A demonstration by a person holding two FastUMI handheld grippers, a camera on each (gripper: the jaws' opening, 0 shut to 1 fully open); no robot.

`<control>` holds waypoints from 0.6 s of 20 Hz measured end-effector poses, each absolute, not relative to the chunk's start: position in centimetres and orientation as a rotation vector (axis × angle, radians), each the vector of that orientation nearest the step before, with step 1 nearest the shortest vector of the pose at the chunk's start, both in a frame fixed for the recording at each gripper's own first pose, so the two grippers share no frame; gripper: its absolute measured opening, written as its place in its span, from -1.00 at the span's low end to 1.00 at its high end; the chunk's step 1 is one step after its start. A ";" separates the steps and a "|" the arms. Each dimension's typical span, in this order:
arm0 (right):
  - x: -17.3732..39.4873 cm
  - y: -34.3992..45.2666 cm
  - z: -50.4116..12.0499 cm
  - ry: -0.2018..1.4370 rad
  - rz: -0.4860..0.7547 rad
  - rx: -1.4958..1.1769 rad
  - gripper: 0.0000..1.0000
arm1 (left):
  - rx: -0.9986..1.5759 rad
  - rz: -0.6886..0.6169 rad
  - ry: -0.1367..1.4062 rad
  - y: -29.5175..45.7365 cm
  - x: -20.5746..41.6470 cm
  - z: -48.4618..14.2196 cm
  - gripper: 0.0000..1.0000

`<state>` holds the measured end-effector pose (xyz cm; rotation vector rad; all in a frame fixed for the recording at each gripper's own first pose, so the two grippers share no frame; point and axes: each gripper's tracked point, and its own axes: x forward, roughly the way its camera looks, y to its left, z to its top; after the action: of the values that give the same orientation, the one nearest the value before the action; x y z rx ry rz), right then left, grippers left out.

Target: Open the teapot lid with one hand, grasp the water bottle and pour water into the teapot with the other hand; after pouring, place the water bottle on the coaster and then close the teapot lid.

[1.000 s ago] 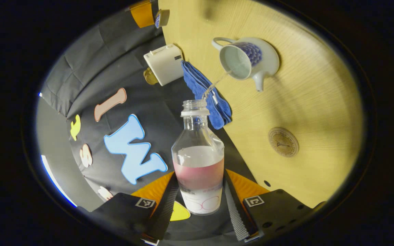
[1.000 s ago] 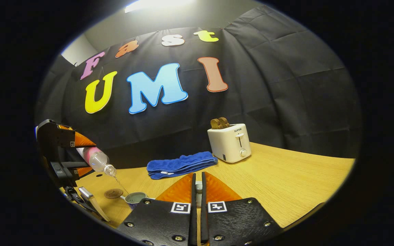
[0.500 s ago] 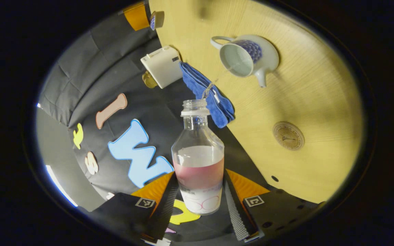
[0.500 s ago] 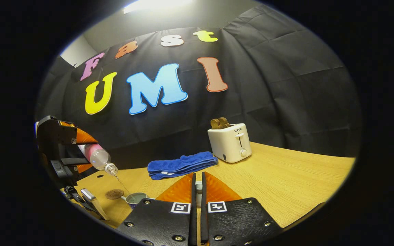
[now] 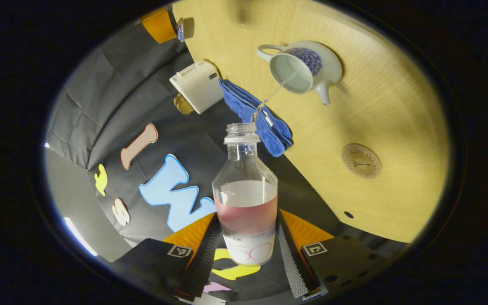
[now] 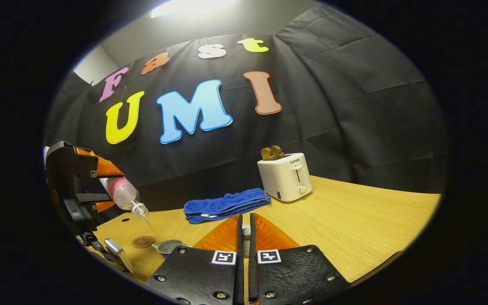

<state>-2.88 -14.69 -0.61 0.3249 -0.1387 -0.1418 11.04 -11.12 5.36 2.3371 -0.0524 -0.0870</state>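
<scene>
My left gripper [image 5: 247, 231] is shut on the clear water bottle [image 5: 246, 190], which is tipped with its open mouth toward the white and blue teapot [image 5: 301, 70]. A thin stream of water runs from the bottle into the teapot's open top. The round wooden coaster [image 5: 361, 160] lies bare on the table beside the teapot. In the right gripper view my right gripper [image 6: 245, 222] is shut on the knob of the teapot lid [image 6: 246, 233], held above the table. There the left gripper [image 6: 84, 183] with the bottle [image 6: 123, 195] hangs over the teapot [image 6: 168, 246], next to the coaster [image 6: 143, 242].
A folded blue towel [image 6: 225, 204] and a white toaster [image 6: 285, 176] holding toast stand at the back of the wooden table [image 6: 354, 228]. The booth's black cloth wall rises behind them. A small hole [image 5: 347, 214] marks the tabletop near the coaster.
The left gripper has risen a little with the bottle and turned slightly, and the water stream keeps running into the teapot. The right gripper holds still with the lid.
</scene>
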 end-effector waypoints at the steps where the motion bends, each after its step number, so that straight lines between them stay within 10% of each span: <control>1: -2.9 -14.7 -0.6 -0.138 -0.140 0.326 -0.92 | 2.344 -0.086 -0.054 -11.3 11.0 5.4 0.70; 12: -2.9 -14.4 -0.7 -0.134 -0.131 0.323 -0.91 | 2.427 -0.103 -0.106 -12.9 10.5 5.2 0.70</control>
<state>-2.88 -14.44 -0.71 0.3231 -0.1339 -0.1314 10.52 -12.88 5.19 2.4271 -0.1060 -0.1035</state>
